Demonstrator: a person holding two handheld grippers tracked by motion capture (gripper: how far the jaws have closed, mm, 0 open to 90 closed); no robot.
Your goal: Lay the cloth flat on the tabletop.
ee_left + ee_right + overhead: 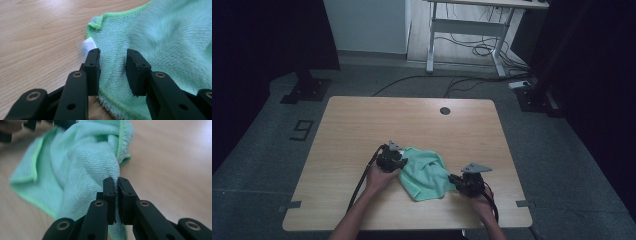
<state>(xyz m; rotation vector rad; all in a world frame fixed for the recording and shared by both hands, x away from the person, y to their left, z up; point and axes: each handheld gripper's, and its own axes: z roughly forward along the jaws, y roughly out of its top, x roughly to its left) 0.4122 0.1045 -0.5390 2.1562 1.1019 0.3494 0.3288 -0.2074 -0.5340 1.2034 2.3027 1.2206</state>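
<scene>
Bare forearms, black two-jaw left gripper (112, 71) and right gripper (116, 200) had brass-ringed pivots, grey three-cornered plates, black cables.

The green cloth (160, 40) runs past the left gripper view's right edge; its white tag (89, 45) is blurred.

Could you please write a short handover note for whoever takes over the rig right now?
Left claw: open, its jaws astride the near edge of the green microfibre cloth, beside the white tag; nothing pinched yet.
Right claw: shut on a raised fold of the cloth.
The cloth lies crumpled at the near middle of the wooden table, between both claws.
Done: right side gripped.
Left: close the left claw on its edge; probably then pull the cloth flat or fold it, though the aim cannot be told for sure.
</scene>
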